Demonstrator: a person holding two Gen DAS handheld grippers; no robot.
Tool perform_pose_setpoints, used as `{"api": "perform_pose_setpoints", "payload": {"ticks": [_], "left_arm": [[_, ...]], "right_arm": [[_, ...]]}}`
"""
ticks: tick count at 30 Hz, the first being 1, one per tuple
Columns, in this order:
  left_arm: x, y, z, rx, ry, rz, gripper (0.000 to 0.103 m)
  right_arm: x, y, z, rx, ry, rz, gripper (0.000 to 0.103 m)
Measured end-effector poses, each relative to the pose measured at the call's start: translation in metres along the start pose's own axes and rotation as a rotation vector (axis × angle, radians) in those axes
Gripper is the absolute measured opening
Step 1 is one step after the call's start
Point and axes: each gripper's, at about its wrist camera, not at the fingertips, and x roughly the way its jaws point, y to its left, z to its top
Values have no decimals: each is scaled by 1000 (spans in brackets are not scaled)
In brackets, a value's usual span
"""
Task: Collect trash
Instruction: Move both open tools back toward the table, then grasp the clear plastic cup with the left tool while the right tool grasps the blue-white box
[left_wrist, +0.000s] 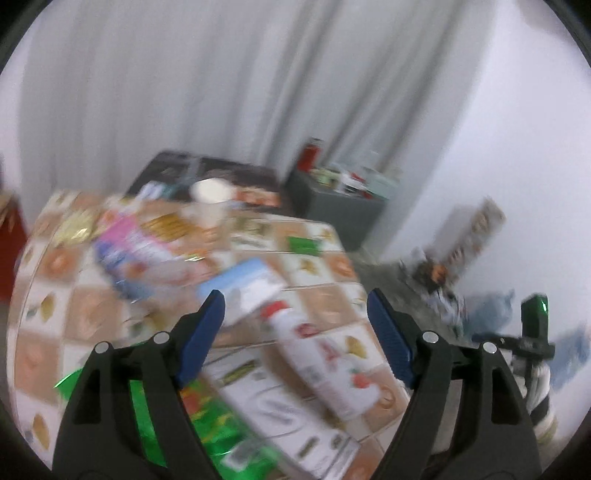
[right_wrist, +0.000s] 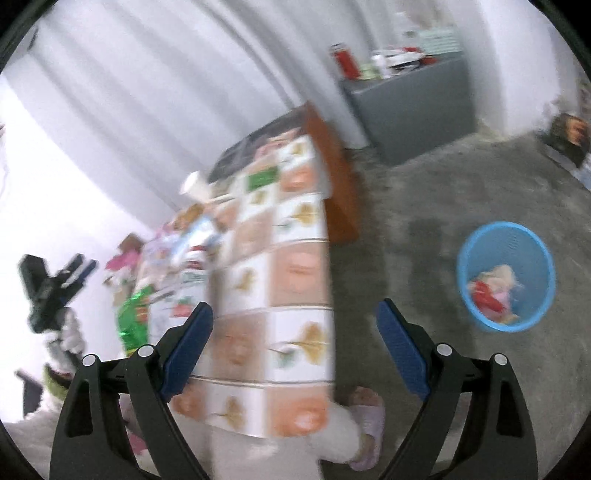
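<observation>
The left claw (left_wrist: 295, 306) is held wide, with nothing between its blue pads, above a worktop (left_wrist: 332, 266) covered in a patterned cloth. Trash is spread on it: a white bottle (left_wrist: 325, 365), a blue carton (left_wrist: 243, 288), a green wrapper (left_wrist: 218, 424) and a white cup (left_wrist: 210, 192). The right claw (right_wrist: 295, 321) is likewise wide and empty, beside the worktop edge. A blue bin (right_wrist: 506, 277) holding some trash is seen on the floor (right_wrist: 424, 206), well apart from the worktop.
</observation>
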Motion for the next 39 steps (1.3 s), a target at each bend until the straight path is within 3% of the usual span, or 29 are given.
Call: {"api": "perform_pose_setpoints", "payload": {"ticks": [6,9,13,17,21,25,33,39], "left_arm": [[5,106,18,-368,33,-33,73],[26,133,23,-450,77,-55,73],[78,168,27,-613,212,-80,67],[120,193,28,-741,326,-48,62],[149,212,27,-800,390,-4,59],[167,218,23,-805,437,-11,54],[169,210,13,-747,482,-12,23],[160,204,8,-684,469,-12,8]], "right_arm": [[53,69,33,-44,95,111,87],[86,95,45,-40,152,152,87],[128,122,56,-33,215,160,87],[165,136,60,3,277,192,87],[187,145,58,0,312,189,87],[195,142,58,2,328,176,87],[193,140,59,3,323,163,87],[189,143,57,-9,312,159,87]]}}
